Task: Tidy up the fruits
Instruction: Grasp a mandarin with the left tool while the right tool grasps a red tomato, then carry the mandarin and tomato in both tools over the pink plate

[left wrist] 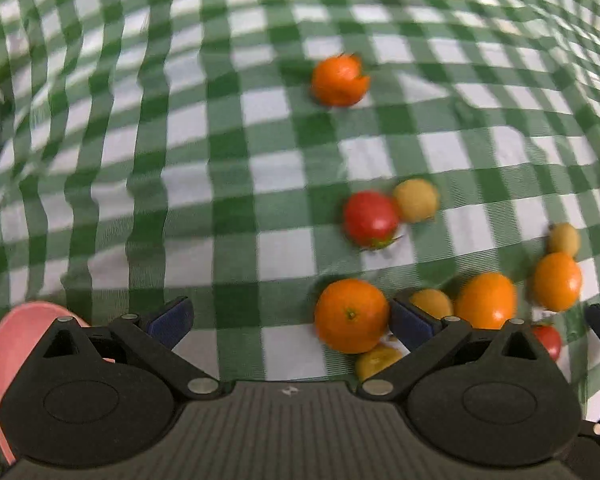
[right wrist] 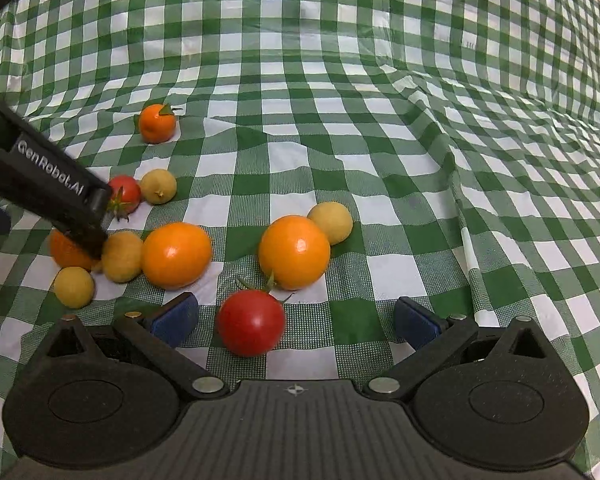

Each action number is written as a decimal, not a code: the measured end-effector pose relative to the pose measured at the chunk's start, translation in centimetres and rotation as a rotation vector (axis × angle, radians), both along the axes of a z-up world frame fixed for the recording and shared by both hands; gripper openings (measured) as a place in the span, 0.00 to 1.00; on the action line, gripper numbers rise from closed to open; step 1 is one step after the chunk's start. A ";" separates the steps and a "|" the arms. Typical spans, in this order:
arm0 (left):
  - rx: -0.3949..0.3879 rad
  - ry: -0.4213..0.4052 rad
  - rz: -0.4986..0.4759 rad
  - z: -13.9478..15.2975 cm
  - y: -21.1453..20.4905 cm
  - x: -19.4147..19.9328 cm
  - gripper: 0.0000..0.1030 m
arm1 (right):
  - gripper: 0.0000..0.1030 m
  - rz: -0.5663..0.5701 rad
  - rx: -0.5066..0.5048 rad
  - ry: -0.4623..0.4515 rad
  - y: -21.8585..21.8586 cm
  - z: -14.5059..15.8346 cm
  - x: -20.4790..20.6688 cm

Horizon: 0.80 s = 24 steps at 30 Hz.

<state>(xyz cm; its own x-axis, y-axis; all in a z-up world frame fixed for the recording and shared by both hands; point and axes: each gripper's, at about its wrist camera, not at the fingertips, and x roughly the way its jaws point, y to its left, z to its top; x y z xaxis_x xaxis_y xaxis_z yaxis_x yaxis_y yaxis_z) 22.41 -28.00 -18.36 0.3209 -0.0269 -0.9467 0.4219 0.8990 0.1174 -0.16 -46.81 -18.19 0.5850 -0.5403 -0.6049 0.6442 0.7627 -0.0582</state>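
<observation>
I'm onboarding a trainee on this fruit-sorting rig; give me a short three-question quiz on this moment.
1. True or false: the right gripper is shut on the nearest red tomato.
2. Which colour is the bowl beside the left gripper? A) blue B) pink C) white
3. Fill in: all the fruit lies on a green-and-white ____ tablecloth.

Key: 1. False: its jaws stand open, the tomato loose between them. 2. B. 3. checked.
</observation>
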 end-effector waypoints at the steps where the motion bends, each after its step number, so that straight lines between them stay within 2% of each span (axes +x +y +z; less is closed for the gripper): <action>1: -0.002 0.017 0.013 -0.5 0.5 0.3 1.00 | 0.99 -0.003 -0.002 -0.001 -0.1 0.0 0.1; 4: -0.056 0.057 0.038 -1.0 1.8 1.0 1.00 | 0.99 -0.008 -0.003 -0.001 -0.2 -0.1 0.3; 13: -0.030 0.091 0.033 -0.9 1.4 1.6 1.00 | 0.99 0.000 -0.025 -0.006 1.5 0.5 -1.1; 14: -0.024 0.089 0.022 -0.8 1.3 1.5 0.99 | 0.95 0.000 -0.019 -0.001 1.6 0.7 -1.3; 15: -0.024 0.078 -0.008 -0.6 1.0 1.4 0.92 | 0.75 -0.007 -0.010 -0.011 1.7 0.9 -1.7; 16: -0.037 0.068 -0.029 -0.3 0.6 1.5 0.76 | 0.62 -0.003 -0.020 -0.025 2.1 1.2 -2.1; 17: -0.056 0.059 -0.039 0.1 0.5 1.3 0.65 | 0.35 0.018 -0.037 -0.022 2.5 1.4 -2.2; 18: -0.070 0.051 -0.044 0.6 0.3 1.0 0.39 | 0.30 0.032 -0.049 -0.017 2.9 1.4 -2.3; 24: -0.130 -0.018 -0.062 3.2 0.4 -0.6 0.40 | 0.30 -0.008 -0.015 -0.071 2.5 2.9 -3.5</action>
<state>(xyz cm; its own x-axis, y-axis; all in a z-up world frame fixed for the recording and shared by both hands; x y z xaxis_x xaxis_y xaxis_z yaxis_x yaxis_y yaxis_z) 21.83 -27.55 -15.12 0.3312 -0.1689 -0.9283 0.4762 0.8793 0.0100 -3.61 -44.29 -15.27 0.6215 -0.5538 -0.5541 0.6534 0.7567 -0.0234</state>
